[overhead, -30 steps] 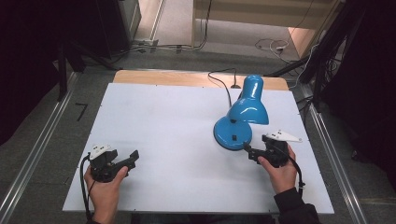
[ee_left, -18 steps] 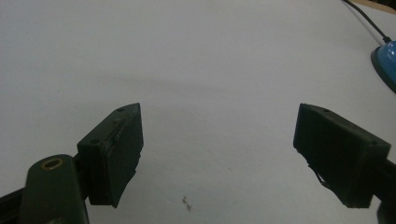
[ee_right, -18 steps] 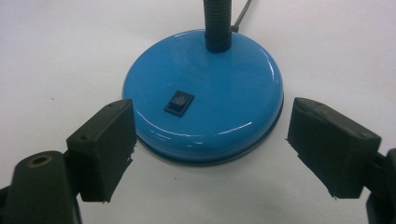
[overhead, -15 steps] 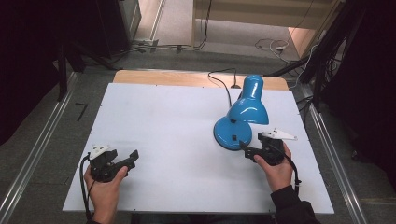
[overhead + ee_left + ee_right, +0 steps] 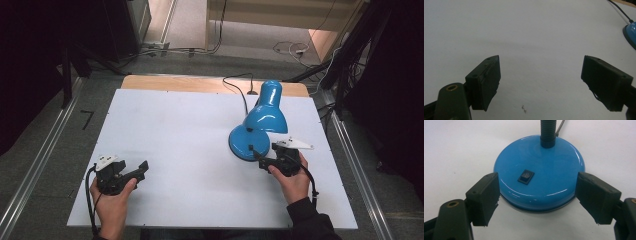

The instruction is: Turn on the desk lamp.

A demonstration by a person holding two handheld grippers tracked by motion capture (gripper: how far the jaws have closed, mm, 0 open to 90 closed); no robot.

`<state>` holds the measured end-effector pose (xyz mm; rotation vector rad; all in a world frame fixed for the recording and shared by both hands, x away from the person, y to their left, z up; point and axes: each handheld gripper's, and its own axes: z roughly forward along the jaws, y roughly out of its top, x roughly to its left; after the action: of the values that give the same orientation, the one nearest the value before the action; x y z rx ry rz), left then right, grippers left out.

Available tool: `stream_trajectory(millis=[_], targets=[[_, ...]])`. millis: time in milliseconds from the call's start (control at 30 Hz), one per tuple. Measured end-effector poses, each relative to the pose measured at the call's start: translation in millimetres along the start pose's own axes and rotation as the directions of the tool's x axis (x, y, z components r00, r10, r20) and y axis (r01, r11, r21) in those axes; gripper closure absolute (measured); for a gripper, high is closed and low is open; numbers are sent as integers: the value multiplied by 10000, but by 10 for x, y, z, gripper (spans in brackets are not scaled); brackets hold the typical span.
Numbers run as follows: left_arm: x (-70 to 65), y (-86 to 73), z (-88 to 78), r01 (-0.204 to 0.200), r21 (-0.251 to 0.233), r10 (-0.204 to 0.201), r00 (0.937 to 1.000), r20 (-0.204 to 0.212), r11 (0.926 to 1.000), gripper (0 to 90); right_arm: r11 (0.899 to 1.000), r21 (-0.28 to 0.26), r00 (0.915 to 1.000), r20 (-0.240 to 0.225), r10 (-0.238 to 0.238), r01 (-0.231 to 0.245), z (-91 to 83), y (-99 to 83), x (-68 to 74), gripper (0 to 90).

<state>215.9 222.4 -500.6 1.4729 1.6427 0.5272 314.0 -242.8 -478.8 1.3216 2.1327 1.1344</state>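
Blue desk lamp (image 5: 260, 125) – glossy round base (image 5: 539, 180), black rocker switch (image 5: 526, 176); right gripper (image 5: 536, 200) jaws spread, just closing slightly, flanking base.

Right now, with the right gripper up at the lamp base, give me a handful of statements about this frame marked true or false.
1. The blue desk lamp stands on the white table. True.
2. The right gripper is clamped shut on the lamp's neck. False: its jaws stand wide on either side of the round base, and they have just been closing a little.
3. A black rocker switch sits on top of the base. True.
4. The left gripper holds the lamp's cord. False: its jaws are open over bare table, nothing between them.
5. The lamp's shade is red. False: it is blue like the base.
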Motion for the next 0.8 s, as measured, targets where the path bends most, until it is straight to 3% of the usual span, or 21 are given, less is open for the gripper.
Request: stream_trajectory(millis=[533,800], targets=[[3,1,-2,-3,-2,3,10000,9,10000,165,10000,47,10000,-18,-53,54,102,26,56,253],[4,2,-2,-3,4,3,10000,11,10000,165,9997,-97,9998,-48,-217,217,143,36,85,397]])
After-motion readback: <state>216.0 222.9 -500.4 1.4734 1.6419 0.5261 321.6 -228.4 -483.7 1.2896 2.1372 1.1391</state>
